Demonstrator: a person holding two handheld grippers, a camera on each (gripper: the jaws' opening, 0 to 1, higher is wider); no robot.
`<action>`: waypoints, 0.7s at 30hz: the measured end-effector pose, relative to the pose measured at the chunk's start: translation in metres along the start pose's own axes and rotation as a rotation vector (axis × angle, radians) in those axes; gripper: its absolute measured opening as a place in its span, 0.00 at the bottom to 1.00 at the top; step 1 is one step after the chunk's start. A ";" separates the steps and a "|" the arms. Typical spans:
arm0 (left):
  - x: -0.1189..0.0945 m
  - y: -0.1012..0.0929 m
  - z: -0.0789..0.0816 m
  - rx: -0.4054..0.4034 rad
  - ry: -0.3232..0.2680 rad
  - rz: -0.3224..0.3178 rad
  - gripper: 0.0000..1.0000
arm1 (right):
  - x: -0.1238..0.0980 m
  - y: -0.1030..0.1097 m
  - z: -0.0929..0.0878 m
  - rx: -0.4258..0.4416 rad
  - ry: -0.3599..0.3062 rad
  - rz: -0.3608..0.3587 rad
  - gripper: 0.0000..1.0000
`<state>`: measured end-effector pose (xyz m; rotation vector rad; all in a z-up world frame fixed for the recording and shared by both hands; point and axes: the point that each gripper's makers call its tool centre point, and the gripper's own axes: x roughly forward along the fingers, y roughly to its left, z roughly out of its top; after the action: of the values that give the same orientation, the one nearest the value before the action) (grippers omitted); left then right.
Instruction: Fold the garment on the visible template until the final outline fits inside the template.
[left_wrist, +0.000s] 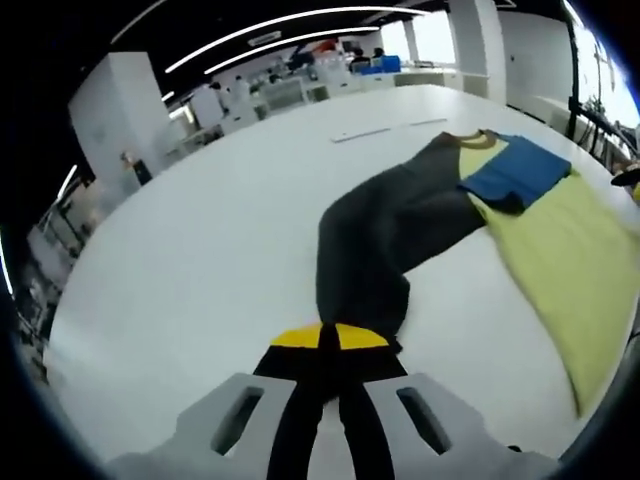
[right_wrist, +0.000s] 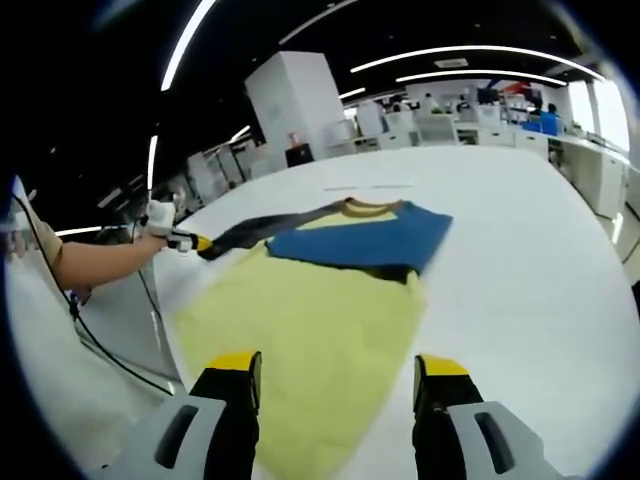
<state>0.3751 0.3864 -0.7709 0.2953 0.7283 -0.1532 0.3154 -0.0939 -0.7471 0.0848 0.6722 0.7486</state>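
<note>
- Clearly, our left hand-held gripper (left_wrist: 328, 345) is pressed together on the dark grey sleeve (left_wrist: 375, 240) of the yellow-bodied cloth shirt with one blue sleeve (right_wrist: 310, 320), which lies on the white table (right_wrist: 520, 260).
- Our right hand-held gripper (right_wrist: 335, 385) hovers spread over the yellow body.

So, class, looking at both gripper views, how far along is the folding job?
Done: the blue sleeve lies folded across the yellow shirt body. In hand: the left gripper is shut on the dark grey sleeve, which stretches out over the white table. Left: fold that sleeve in, then the body. The right gripper is open above the hem.
</note>
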 end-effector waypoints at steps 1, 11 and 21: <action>0.001 -0.002 -0.002 -0.001 0.004 -0.004 0.00 | 0.000 0.000 0.000 0.000 0.000 0.001 0.59; -0.004 -0.003 0.001 -0.076 -0.032 -0.044 0.01 | 0.000 0.000 -0.001 -0.002 0.003 0.003 0.59; -0.022 0.037 0.001 -0.175 -0.085 0.033 0.01 | -0.002 0.001 -0.004 0.004 0.002 0.002 0.59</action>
<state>0.3681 0.4220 -0.7473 0.1329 0.6478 -0.0699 0.3114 -0.0955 -0.7495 0.0884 0.6758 0.7488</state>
